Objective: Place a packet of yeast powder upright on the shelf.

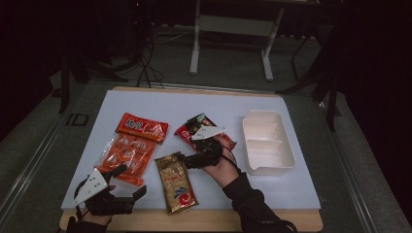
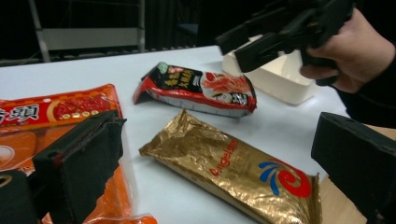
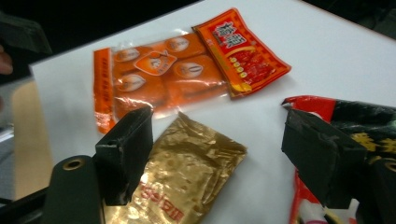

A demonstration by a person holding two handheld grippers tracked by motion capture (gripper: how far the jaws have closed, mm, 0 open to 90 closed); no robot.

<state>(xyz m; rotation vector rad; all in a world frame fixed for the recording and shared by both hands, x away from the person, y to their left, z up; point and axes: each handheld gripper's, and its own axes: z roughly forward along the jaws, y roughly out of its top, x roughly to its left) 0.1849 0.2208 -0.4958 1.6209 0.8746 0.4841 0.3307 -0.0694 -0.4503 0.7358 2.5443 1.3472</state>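
The right tool (image 1: 187, 159) is hanging over the middle of the worktop (image 1: 160, 102), its jaws standing wide apart with nothing clamped between them. In the right gripper view they are framing the top end of the gold packet (image 3: 180, 179), which is lying flat near the worktop's near edge. A red and black packet (image 1: 194, 127) is sitting just behind the right hand. The left tool (image 1: 121, 183) is resting at the near left corner, jaws open and empty, beside the orange packs (image 1: 127, 154). A white tray (image 1: 268, 141) is standing toward the right edge.
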